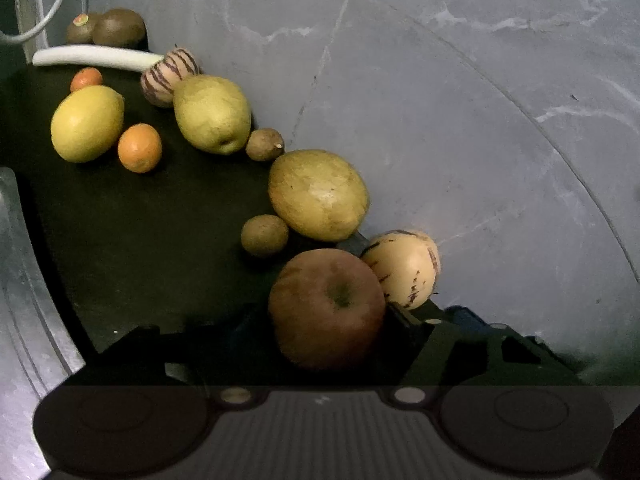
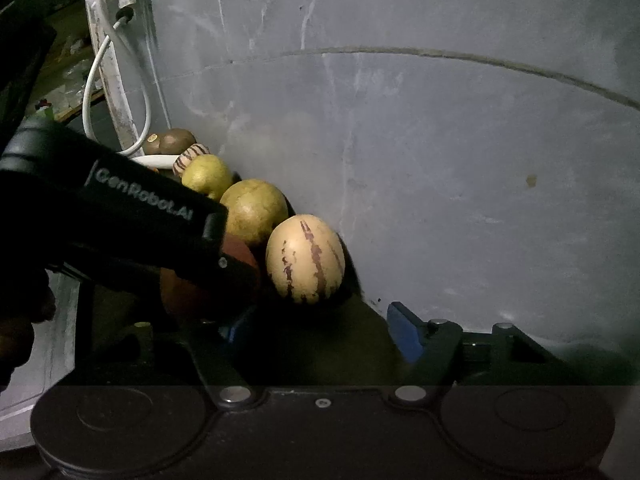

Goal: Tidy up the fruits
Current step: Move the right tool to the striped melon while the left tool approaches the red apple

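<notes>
down on the dark worktop (image 1: 132, 248), against the grey wall (image 1: 440, 100), the fruit runs in a slanting row. nearest the left camera sits the apple (image 1: 326, 308), right between the left gripper (image 1: 324, 336) fingers, jaws about half open and drawn in close on both sides of it; whether the pads actually press, i cannot tell in this gloom. touching the apple on its wall side is a cream striped melon (image 1: 404, 270). the right camera has that same melon dead ahead, standing upright by the wall, and the right gripper (image 2: 320, 336) is lined up on it, jaws about half open, blue pad (image 2: 404, 336) showing on the right finger, the melon sitting just beyond the tips and not gripped. the left gripper's black body (image 2: 132, 216) cuts across that view and hides most of the apple.

further up the row: a big pear (image 1: 318, 194) with a small kiwi (image 1: 264, 235) beside it, another small brown fruit (image 1: 264, 144), a second pear (image 1: 212, 114), a second striped melon (image 1: 170, 74). out on the mat, a lemon (image 1: 86, 122) and two oranges, one near (image 1: 139, 147) and one farther (image 1: 86, 78). at the far end, a white stalk (image 1: 96, 57), two brown kiwis (image 1: 108, 27), a white cable (image 2: 90, 92) hanging down.
</notes>
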A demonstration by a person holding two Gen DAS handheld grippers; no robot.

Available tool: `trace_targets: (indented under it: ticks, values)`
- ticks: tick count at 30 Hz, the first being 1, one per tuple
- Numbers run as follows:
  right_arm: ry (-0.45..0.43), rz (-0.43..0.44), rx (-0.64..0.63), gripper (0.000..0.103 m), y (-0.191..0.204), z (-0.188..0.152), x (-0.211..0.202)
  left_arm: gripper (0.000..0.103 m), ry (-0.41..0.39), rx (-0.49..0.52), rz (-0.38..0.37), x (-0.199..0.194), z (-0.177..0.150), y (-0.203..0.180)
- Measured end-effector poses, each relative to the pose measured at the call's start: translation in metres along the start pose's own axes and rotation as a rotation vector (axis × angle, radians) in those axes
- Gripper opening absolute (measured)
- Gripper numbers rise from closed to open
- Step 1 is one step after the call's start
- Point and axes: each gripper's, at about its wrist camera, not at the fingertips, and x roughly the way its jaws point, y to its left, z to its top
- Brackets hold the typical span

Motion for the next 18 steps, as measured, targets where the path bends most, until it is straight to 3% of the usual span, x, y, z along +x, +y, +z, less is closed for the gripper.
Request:
trace_targets:
  ticks: [8,18]
  values:
    - [0.006,0.004,0.011,0.066,0.002,0.002,0.005,0.067,0.011,-0.063,0.020,0.006,0.006,0.000]
    - [0.012,0.044,0.053,0.066,0.010,0.012,0.016,0.067,-0.006,-0.166,0.058,-0.018,-0.001,0.039]
